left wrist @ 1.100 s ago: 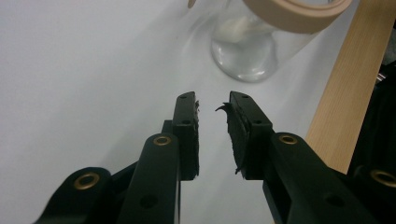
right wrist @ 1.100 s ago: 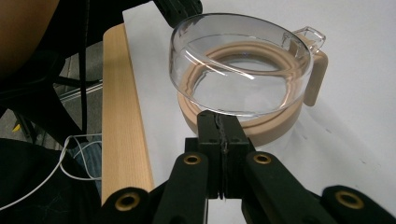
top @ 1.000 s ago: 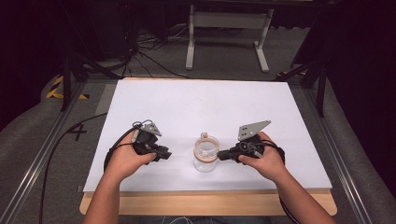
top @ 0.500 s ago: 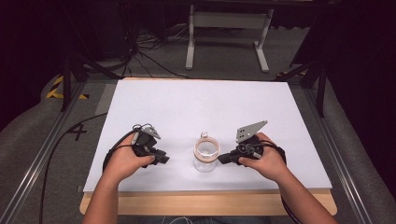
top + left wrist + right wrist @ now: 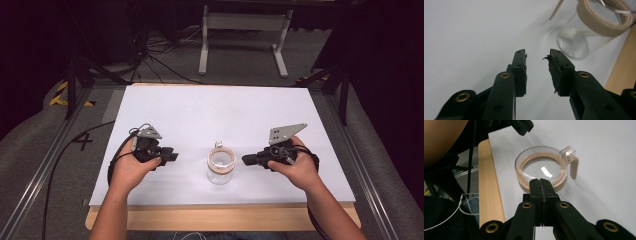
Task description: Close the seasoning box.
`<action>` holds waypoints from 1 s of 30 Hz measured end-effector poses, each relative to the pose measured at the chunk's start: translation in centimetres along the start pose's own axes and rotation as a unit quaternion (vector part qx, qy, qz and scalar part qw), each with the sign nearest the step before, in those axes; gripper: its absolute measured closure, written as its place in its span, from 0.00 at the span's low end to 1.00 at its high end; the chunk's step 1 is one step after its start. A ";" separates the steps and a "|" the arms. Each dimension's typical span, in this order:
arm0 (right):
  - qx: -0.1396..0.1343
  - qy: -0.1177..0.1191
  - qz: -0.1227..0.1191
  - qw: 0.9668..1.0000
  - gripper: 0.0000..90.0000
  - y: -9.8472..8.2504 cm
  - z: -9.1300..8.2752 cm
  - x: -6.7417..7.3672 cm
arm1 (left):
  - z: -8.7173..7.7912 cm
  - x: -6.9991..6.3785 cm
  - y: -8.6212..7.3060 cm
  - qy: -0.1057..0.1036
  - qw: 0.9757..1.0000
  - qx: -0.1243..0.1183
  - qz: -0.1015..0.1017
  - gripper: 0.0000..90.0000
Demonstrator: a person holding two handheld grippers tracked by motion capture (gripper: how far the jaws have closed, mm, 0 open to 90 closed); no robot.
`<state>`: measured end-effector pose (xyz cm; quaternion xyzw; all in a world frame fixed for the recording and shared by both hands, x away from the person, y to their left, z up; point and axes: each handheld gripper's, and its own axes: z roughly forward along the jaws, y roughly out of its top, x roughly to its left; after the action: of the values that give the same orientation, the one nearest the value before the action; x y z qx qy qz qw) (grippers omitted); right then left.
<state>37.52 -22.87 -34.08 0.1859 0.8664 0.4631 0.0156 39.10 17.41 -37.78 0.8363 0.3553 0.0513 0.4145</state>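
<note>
Glass jar sitting between two grippers on the white table (image 5: 210, 115).

Left gripper (image 5: 171, 156) parted a little, gripping nothing, aimed at the jar. Clear glass jar (image 5: 221, 165) with tan seal ring (image 5: 541, 171) upright near the front edge, lid off. Right gripper (image 5: 246, 160) pinched fully closed and empty, tip just beside the jar.

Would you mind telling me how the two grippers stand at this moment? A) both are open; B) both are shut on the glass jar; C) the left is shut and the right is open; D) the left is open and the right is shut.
D: in the left gripper view the left gripper shows a clear gap between its jaws, while in the right gripper view the right gripper has its jaws pressed together, empty, just short of the glass jar.
</note>
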 end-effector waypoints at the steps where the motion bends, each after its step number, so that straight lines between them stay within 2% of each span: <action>1: -0.007 -0.006 0.002 1.000 1.00 0.0 -0.4 -0.1 | -0.2 0.1 -0.1 0.006 1.000 -0.009 -0.009 0.74; 5: -0.035 -0.031 0.013 0.999 1.00 -0.1 -2.1 -1.0 | -1.0 1.0 -0.7 0.029 0.999 -0.017 -0.026 0.71; 7: -0.050 -0.048 0.024 0.997 1.00 -0.4 -3.0 -1.6 | -1.1 1.4 -0.9 0.033 0.999 -0.019 -0.032 0.71; 10: -0.062 -0.060 0.035 0.996 0.98 -0.7 -3.6 -2.3 | -1.2 1.9 -1.2 0.038 0.998 -0.025 -0.039 0.70; 11: -0.080 -0.069 0.054 0.993 0.97 -1.3 -4.4 -3.3 | -1.3 2.2 -1.4 0.043 0.998 -0.028 -0.047 0.69; 13: -0.086 -0.076 0.058 0.992 0.97 -1.7 -4.7 -3.7 | -1.4 2.5 -1.5 0.045 0.997 -0.028 -0.051 0.69; 18: -0.096 -0.123 0.080 0.985 0.94 -3.2 -6.3 -5.7 | -1.7 3.3 -2.1 0.059 0.996 -0.031 -0.063 0.67; 21: -0.103 -0.141 0.096 0.980 0.88 -4.1 -7.2 -6.9 | -1.8 3.9 -2.6 0.067 0.995 -0.035 -0.067 0.62; 24: -0.105 -0.162 0.110 0.975 0.84 -5.2 -7.7 -8.1 | -1.8 4.5 -3.0 0.078 0.993 -0.040 -0.073 0.59; 30: -0.096 -0.197 0.136 0.966 0.75 -7.5 -8.0 -10.2 | -1.6 5.4 -3.7 0.087 0.991 -0.045 -0.086 0.55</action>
<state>43.14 -36.40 -37.06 0.3867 0.7643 0.4965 0.1407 40.48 23.41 -40.57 0.7754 0.4581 0.1036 0.4220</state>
